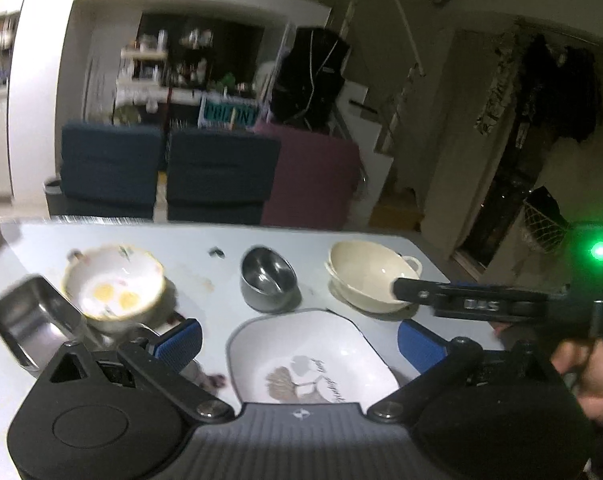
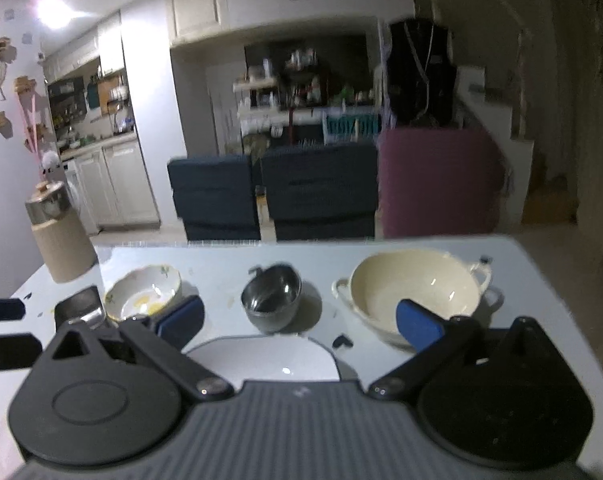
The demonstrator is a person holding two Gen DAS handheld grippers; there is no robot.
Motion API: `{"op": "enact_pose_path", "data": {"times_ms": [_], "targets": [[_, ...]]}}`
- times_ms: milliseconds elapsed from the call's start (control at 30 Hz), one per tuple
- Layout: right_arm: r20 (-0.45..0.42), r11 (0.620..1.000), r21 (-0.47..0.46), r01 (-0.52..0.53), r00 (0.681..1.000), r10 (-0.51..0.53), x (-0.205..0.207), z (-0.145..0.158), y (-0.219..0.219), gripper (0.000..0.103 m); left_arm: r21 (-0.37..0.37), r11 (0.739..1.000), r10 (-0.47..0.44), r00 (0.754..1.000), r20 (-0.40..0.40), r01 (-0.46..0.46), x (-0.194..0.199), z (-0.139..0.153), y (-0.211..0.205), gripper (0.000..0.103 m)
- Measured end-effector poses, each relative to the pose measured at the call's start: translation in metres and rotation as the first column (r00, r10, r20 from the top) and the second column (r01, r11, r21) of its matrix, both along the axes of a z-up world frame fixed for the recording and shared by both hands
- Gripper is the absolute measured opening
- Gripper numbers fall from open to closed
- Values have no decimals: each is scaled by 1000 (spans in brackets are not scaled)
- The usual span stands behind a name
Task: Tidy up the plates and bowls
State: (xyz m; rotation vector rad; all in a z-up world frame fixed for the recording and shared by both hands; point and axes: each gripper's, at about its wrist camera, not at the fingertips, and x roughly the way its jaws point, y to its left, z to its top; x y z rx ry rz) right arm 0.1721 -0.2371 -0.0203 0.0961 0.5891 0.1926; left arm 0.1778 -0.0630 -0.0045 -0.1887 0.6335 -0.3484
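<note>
A white square plate (image 1: 309,356) with a tree picture lies on the pale table, directly below my open left gripper (image 1: 299,344), whose jaws stand wide with nothing between them. Behind it sit a floral bowl (image 1: 113,284) with yellow spots inside, a small steel bowl (image 1: 267,278) and stacked cream handled bowls (image 1: 365,274). My right gripper (image 2: 301,326) is open and empty above the plate (image 2: 261,360), its right pad in front of the cream bowl (image 2: 413,292). The steel bowl (image 2: 271,298) and floral bowl (image 2: 143,294) lie ahead.
A rectangular steel container (image 1: 29,320) sits left of the floral bowl. A beige canister (image 2: 61,236) with a metal lid stands at the table's far left. Two blue chairs (image 2: 217,196) and a maroon one (image 2: 437,180) line the far edge. The table edge (image 2: 541,276) curves at right.
</note>
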Motion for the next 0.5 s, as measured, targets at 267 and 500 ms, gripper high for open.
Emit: {"op": "enact_pose_path", "data": {"times_ms": [267,500], "targets": [[-191,999,31,22,981,-15,47,-43,-13,69,-64,998,-14,977,-212,0,40,-37,-14,65],[-330,999,26,39,944,-28,66,-78,-22,39,-29,997,55,931,-360,-70,67,-75,-4,43]]}}
